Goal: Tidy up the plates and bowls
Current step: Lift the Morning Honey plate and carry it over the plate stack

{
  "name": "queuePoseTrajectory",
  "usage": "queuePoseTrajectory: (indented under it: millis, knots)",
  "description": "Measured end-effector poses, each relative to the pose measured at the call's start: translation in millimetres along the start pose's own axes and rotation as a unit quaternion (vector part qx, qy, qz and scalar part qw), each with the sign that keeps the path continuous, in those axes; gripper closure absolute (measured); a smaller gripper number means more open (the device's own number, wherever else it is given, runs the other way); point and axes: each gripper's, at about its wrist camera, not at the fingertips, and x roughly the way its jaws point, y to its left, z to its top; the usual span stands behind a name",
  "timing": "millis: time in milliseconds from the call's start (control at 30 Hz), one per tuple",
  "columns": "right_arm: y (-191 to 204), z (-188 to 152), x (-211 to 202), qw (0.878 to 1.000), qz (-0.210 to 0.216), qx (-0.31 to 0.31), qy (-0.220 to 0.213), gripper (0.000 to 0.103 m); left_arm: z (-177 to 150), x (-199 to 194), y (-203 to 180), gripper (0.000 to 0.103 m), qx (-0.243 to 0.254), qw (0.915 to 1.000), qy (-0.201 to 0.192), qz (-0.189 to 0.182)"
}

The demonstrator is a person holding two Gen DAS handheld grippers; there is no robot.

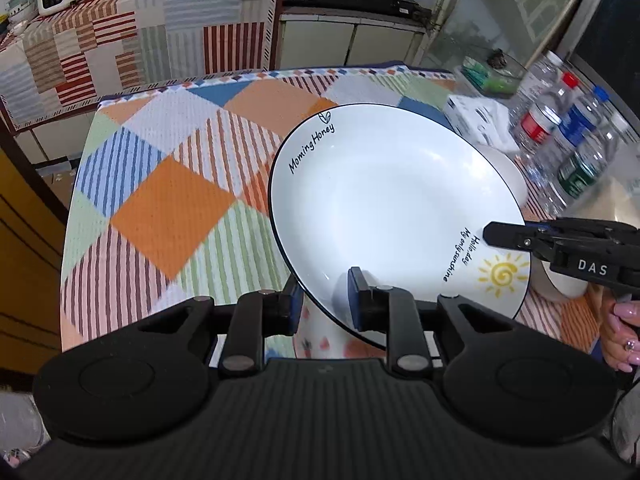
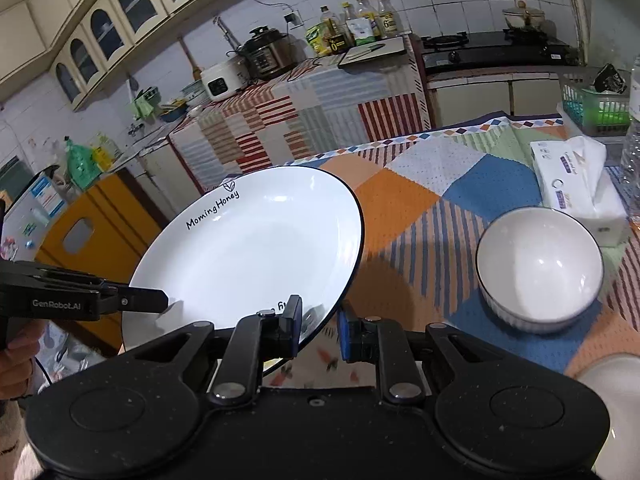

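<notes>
The white plate [image 1: 396, 208] with its thin dark rim hangs tilted in the air above the table [image 1: 160, 184], pinched at its near edge by both grippers — the left gripper [image 1: 326, 300] has its blue pads closed narrow on the rim, and the right gripper [image 2: 318, 330] grips the same rim further round, near the little yellow sun [image 1: 502, 274] painted there. The table wears a patchwork cloth of orange, blue and striped squares. Beyond the plate's right side a ribbed white bowl [image 2: 540, 268] sits on the cloth, with a tissue pack [image 2: 576, 184] just behind it and clear water bottles [image 1: 568, 136] further right. Past the plate's far rim stands a counter [image 1: 132, 36] draped in striped fabric, bearing a rice cooker [image 2: 220, 80] and a pressure cooker [image 2: 266, 54] — the black gas stove [image 2: 492, 52] sits beside it against tiled walls.
</notes>
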Motion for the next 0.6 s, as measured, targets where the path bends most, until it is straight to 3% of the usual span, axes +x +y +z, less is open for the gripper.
queuePoseTrajectory:
  millis: [333, 600]
  knots:
    - [-7, -47, -23, 0.999, 0.021, 0.027, -0.002, 0.080, -36, 0, -15, 0.082, -0.014, 0.9989, 0.044, 0.005]
    - [-13, -70, -9, 0.999, 0.015, 0.026, 0.034, 0.080, -55, 23, -18, 0.081, -0.036, 0.9960, 0.081, 0.013]
